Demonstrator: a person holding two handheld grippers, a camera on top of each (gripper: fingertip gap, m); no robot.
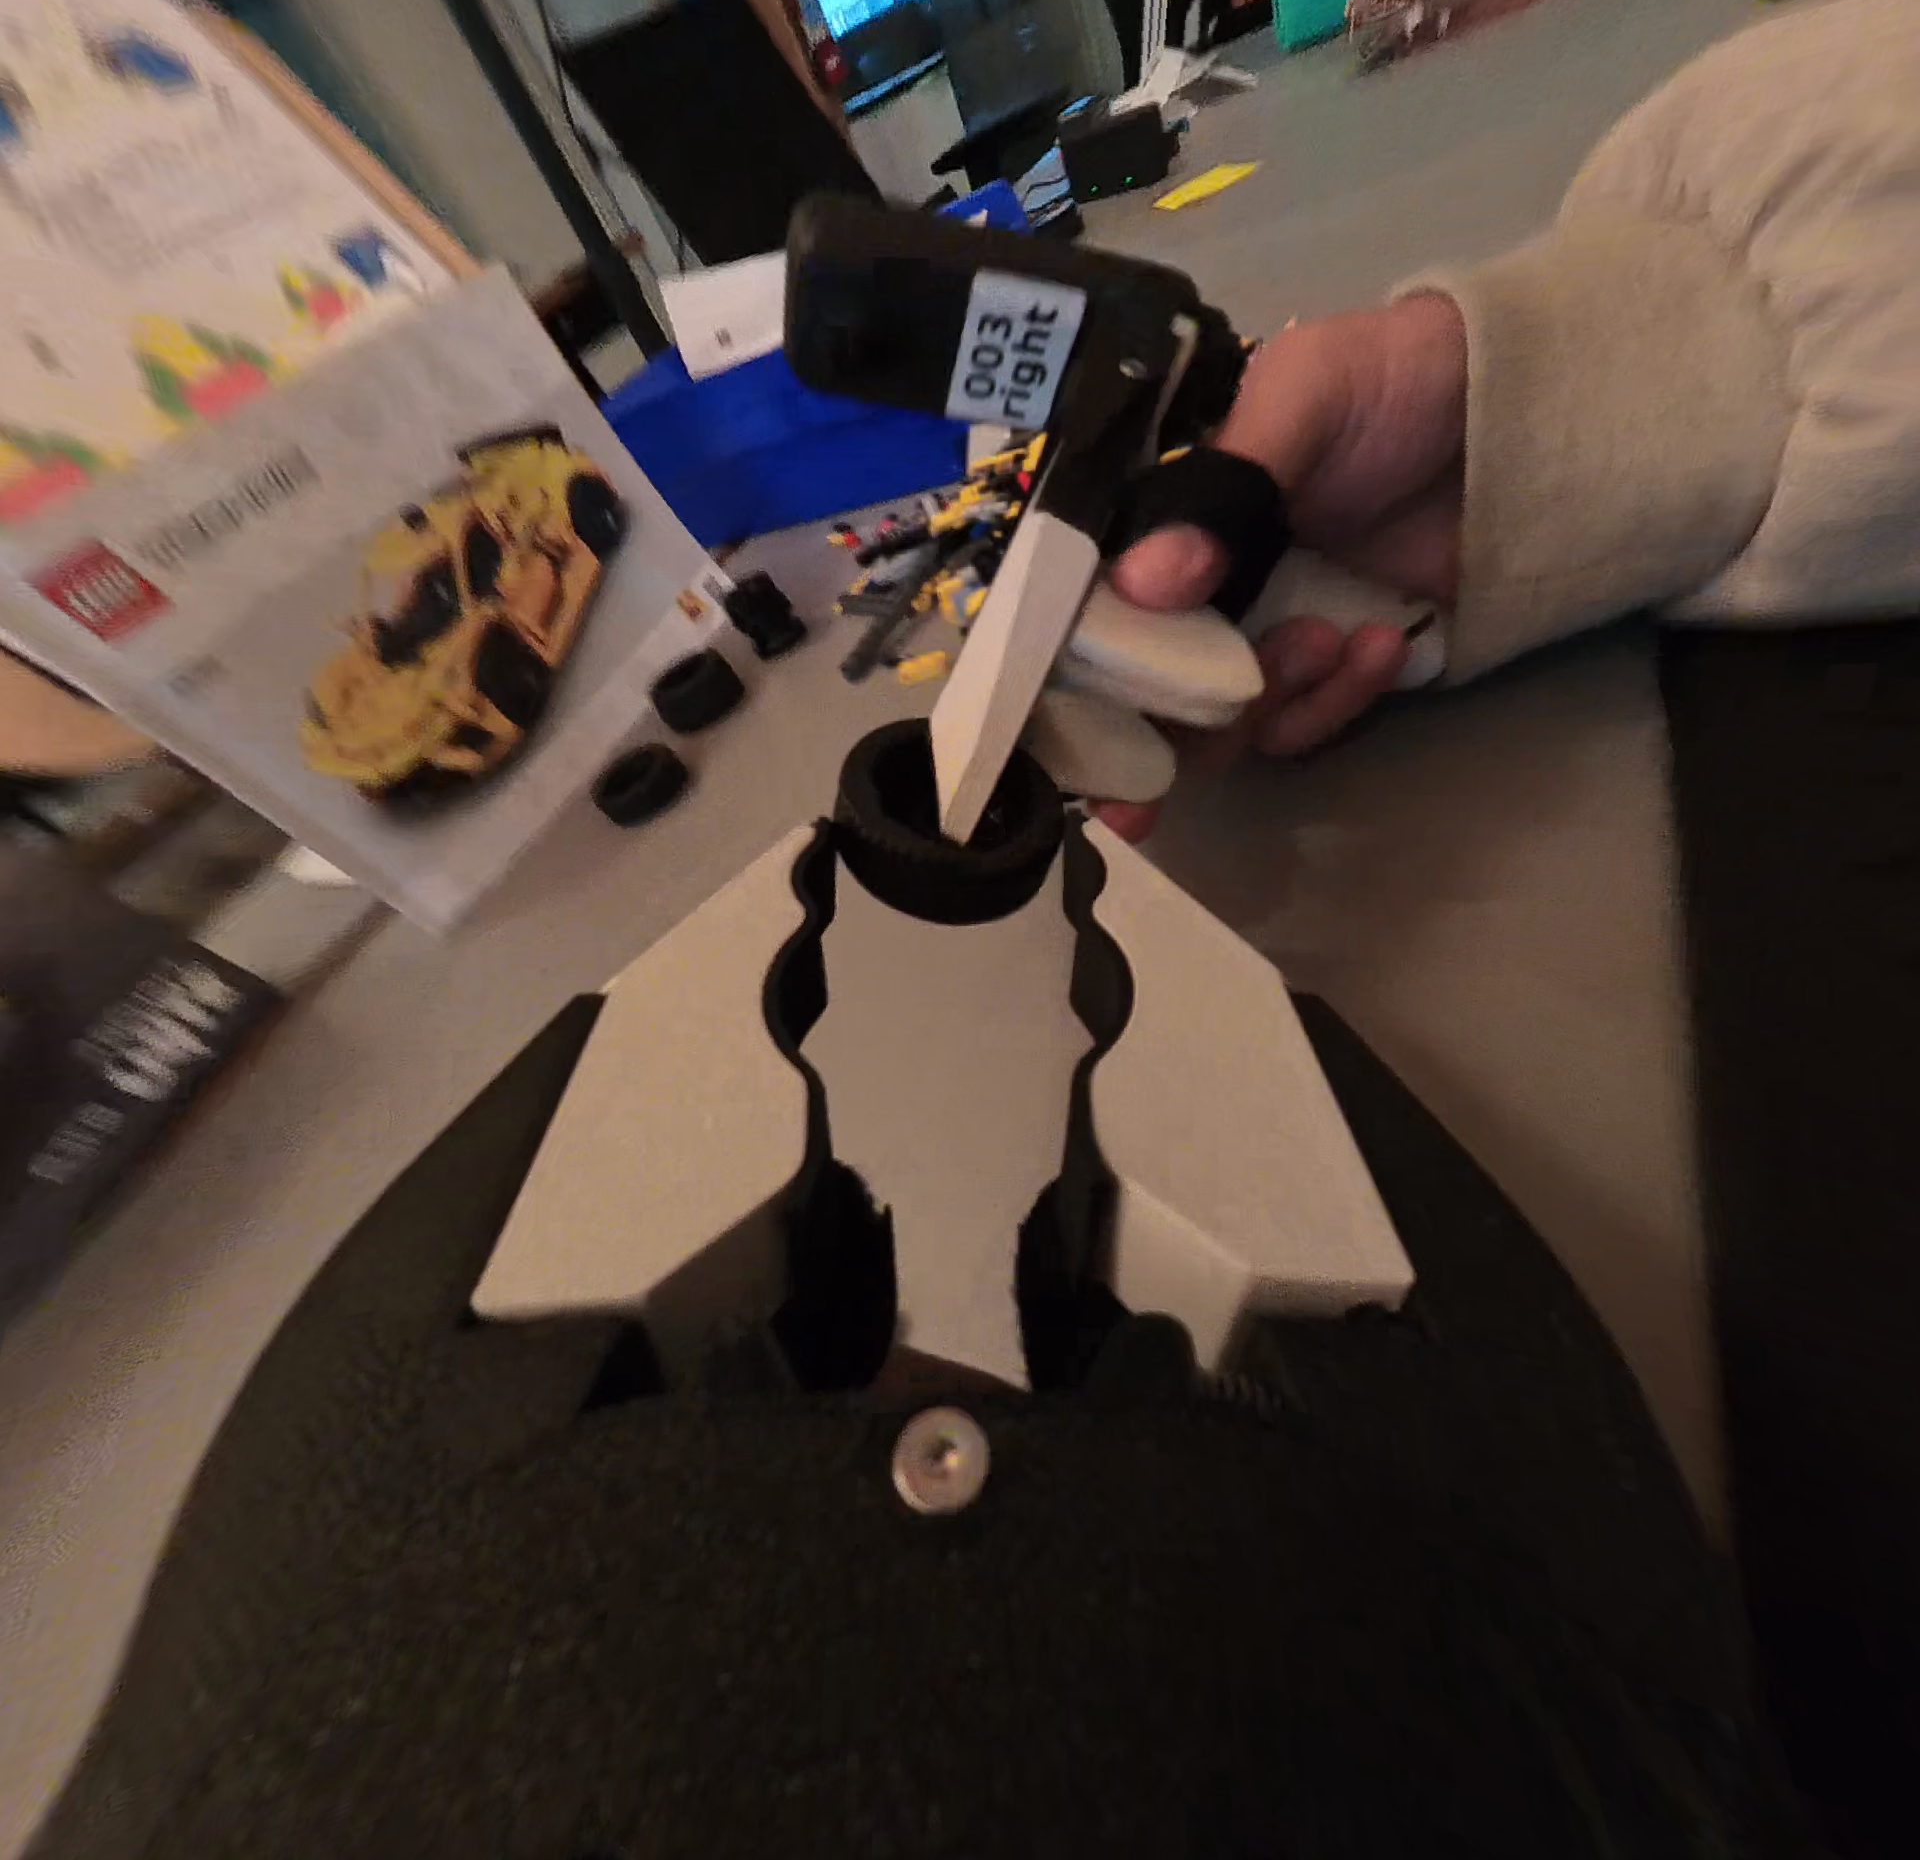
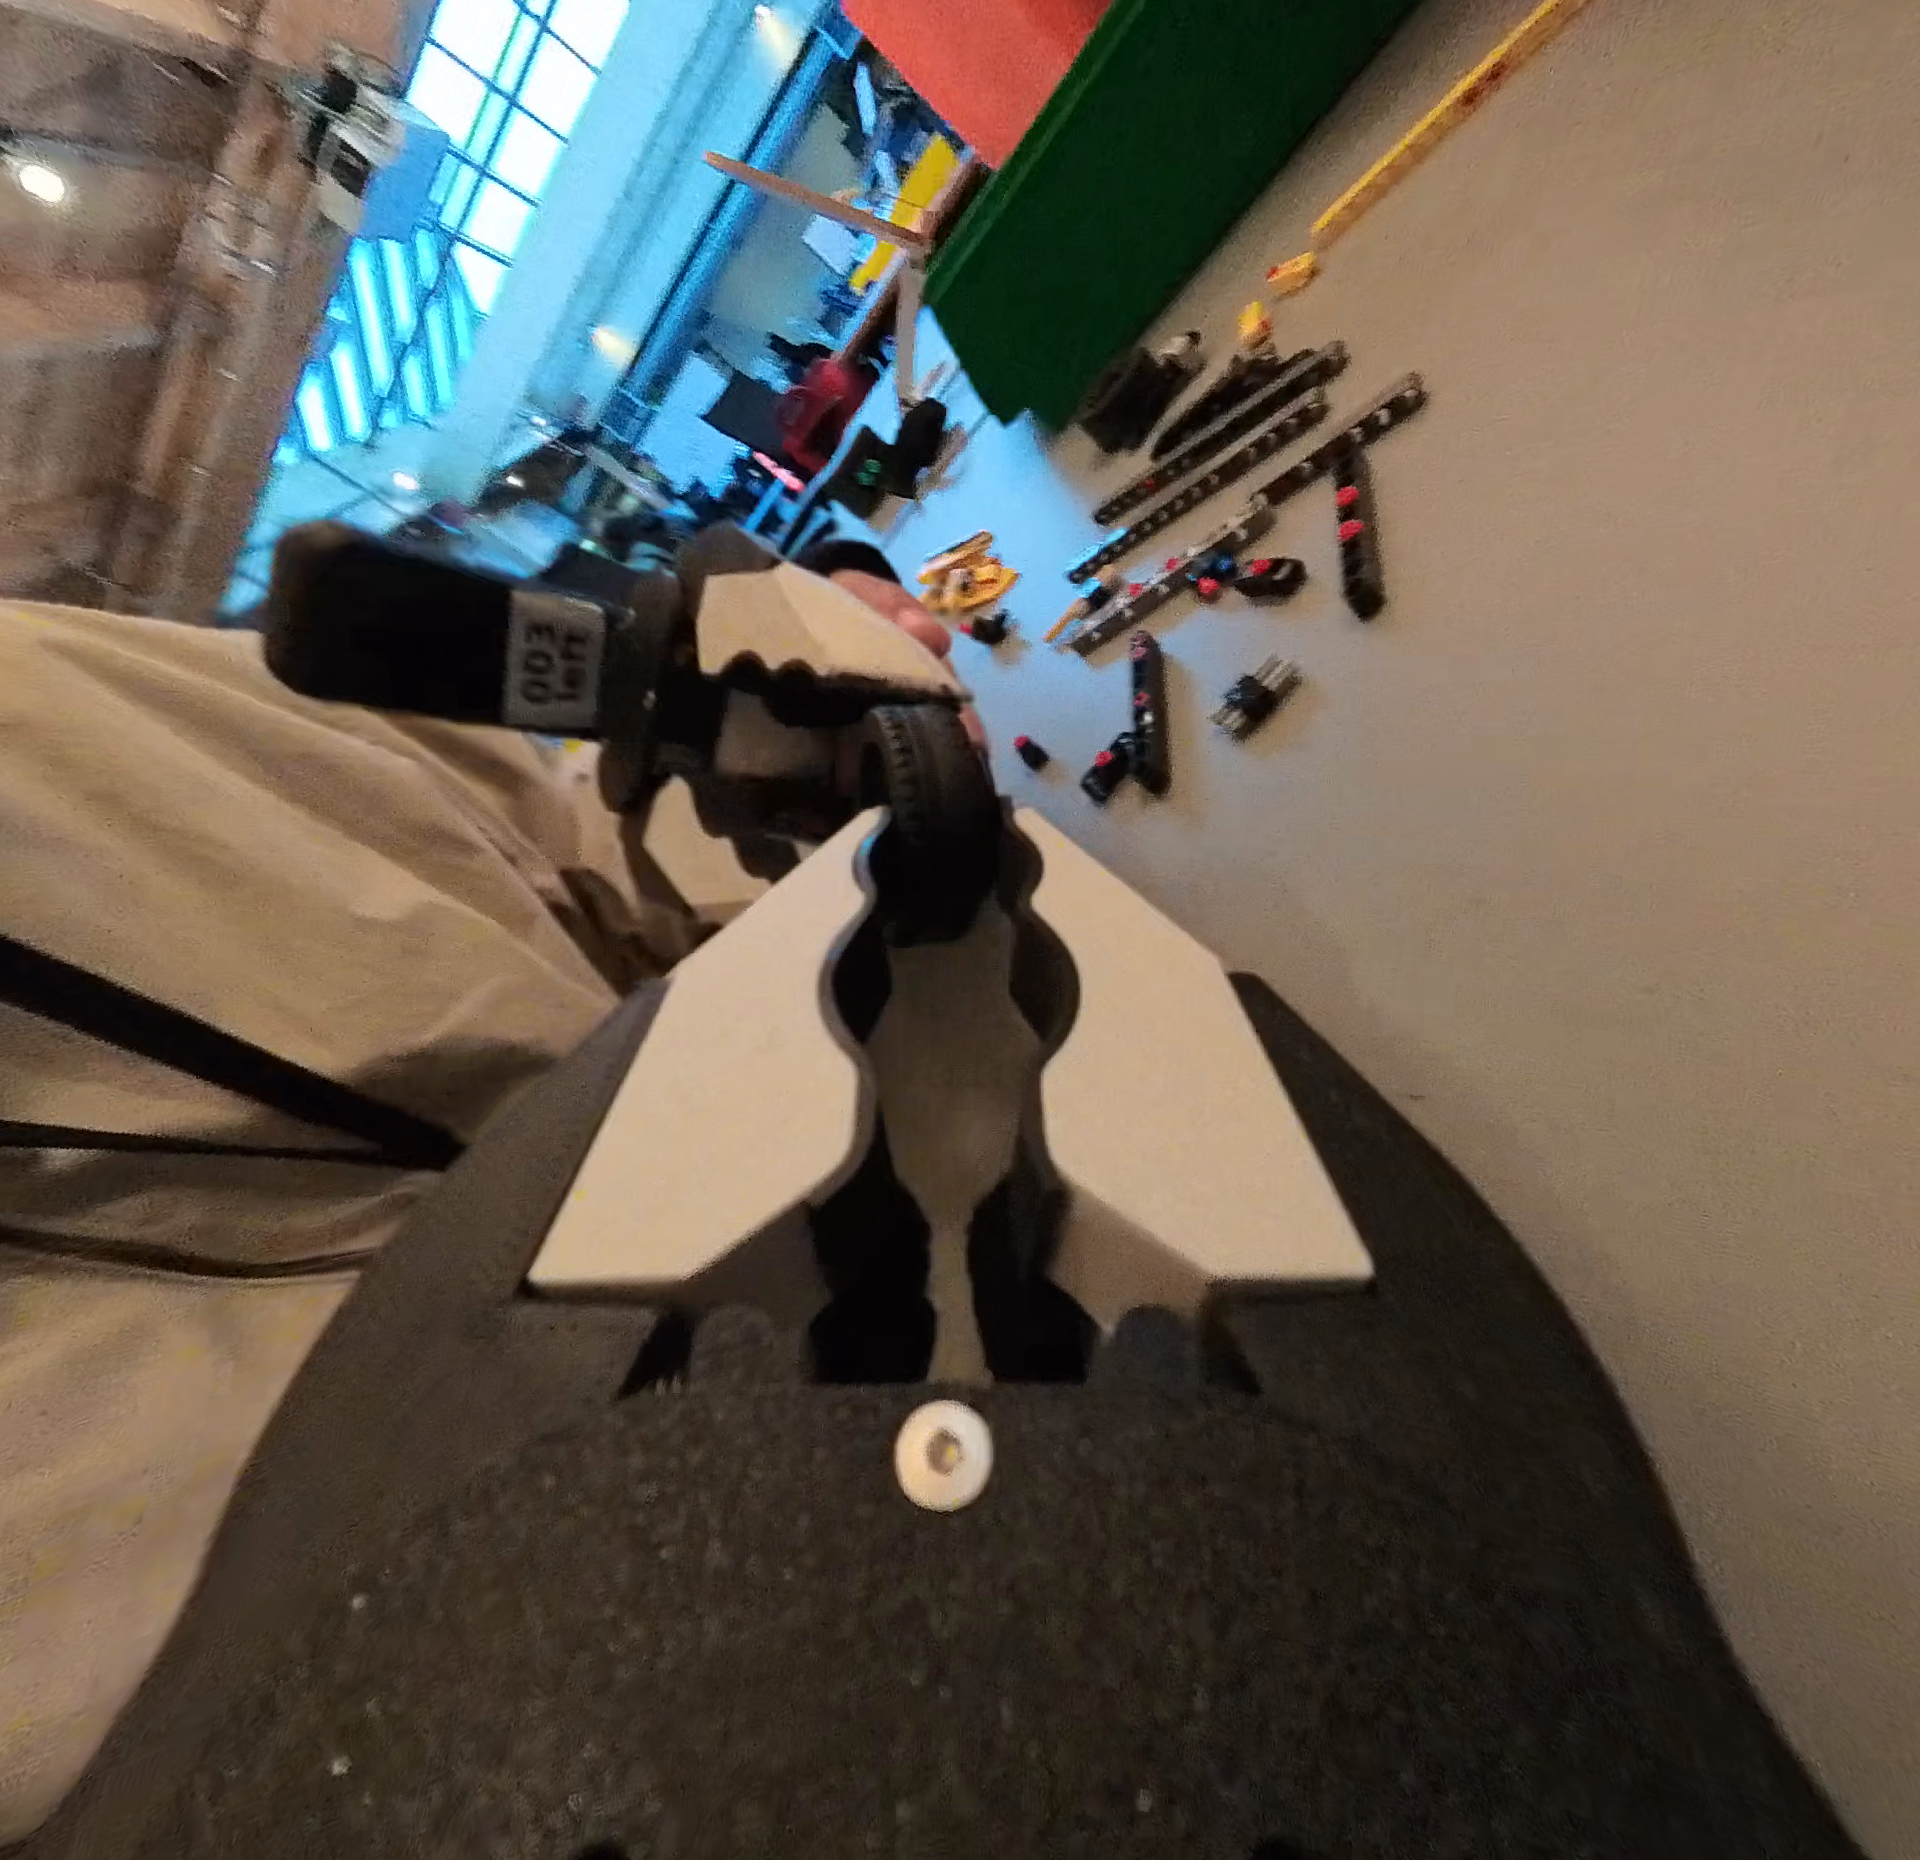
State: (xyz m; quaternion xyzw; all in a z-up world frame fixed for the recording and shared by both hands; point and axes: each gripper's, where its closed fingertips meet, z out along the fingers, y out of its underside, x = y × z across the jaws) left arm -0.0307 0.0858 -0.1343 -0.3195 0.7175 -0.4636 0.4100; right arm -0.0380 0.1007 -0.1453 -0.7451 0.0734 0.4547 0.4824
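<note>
My left gripper (image 1: 951, 842) is shut on a black rubber tyre (image 1: 935, 891) and holds it by its tread above the grey table (image 1: 1351, 927). My right gripper (image 1: 1023, 792), held by a hand (image 1: 1351, 480), comes down from above. One of its white fingers (image 1: 1008, 667) reaches into the tyre's hole. In the right wrist view the right gripper (image 2: 945, 834) grips the tyre's wall (image 2: 935, 802) between its tips. The left gripper (image 2: 904, 750) clamps the same tyre from the left.
A booklet with a yellow car picture (image 1: 416, 584) stands at the left. Two loose black tyres (image 1: 696, 688) (image 1: 639, 782) lie beyond, with a blue box (image 1: 790, 449) and a pile of small parts (image 1: 925, 574). Black beams with red pins (image 2: 1247, 501) lie near a green block (image 2: 1164, 169).
</note>
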